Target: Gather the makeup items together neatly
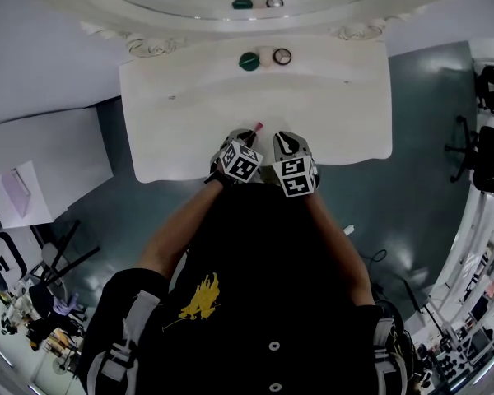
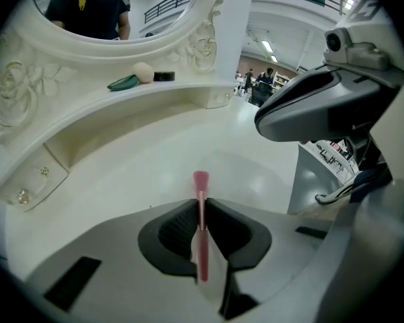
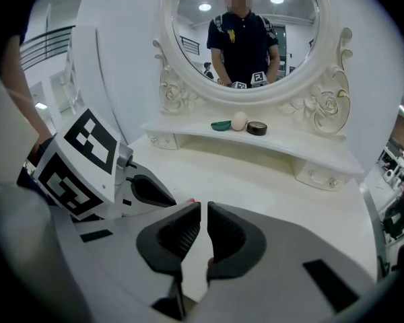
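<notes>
A thin pink makeup brush (image 2: 200, 180) is clamped between the pads of my left gripper (image 2: 201, 206), its tip sticking out forward over the white vanity top (image 1: 189, 122). In the head view the brush tip (image 1: 258, 126) shows just past the left gripper (image 1: 245, 141). My right gripper (image 3: 204, 210) sits close beside it on the right, shut with nothing between its jaws. On the raised shelf under the mirror sit a green leaf-shaped item (image 3: 221, 125), a beige sponge (image 3: 239, 120) and a black round compact (image 3: 257, 128), close together.
An oval mirror (image 3: 242, 19) in a carved white frame stands behind the shelf (image 3: 310, 147). Small drawers with knobs (image 3: 323, 175) flank the shelf. Both grippers hover at the table's near edge (image 1: 230, 175). Office chairs (image 1: 486, 151) stand off to the right on the floor.
</notes>
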Available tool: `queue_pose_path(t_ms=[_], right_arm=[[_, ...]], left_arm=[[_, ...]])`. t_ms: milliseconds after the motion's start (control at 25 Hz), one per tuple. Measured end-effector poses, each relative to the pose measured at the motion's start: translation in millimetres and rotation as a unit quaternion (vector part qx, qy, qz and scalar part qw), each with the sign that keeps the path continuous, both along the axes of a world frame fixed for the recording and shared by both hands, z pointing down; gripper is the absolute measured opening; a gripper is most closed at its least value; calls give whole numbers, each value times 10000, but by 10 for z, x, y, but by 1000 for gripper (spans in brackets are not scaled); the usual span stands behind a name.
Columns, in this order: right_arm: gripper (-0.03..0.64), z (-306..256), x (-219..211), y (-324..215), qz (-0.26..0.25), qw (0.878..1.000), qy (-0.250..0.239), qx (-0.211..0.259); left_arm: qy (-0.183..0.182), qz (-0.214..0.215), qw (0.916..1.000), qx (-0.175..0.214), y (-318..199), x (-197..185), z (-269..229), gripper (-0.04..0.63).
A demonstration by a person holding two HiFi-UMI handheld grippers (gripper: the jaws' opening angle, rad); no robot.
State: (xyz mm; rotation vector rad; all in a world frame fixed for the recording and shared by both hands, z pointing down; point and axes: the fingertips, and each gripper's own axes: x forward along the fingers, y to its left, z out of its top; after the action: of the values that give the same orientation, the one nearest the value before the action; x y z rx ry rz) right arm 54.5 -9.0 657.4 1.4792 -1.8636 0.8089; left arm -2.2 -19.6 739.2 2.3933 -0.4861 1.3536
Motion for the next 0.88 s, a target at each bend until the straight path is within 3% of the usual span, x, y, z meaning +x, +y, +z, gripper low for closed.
queue_pose_path(t_ms=[400,680,880], right_arm=[[46,-204,145,-318,55,9995,119,300],[46,-461,292,-614,120,9979,186,611],[46,-583,298,-836,-97,9958,271,870]], left_arm=[[398,-416,9976,396,-297,-86,-415,55],[653,-926,9910,712,-628,-163,-721,55],[825,-1160,9863,832,-839,-164,-895,55]])
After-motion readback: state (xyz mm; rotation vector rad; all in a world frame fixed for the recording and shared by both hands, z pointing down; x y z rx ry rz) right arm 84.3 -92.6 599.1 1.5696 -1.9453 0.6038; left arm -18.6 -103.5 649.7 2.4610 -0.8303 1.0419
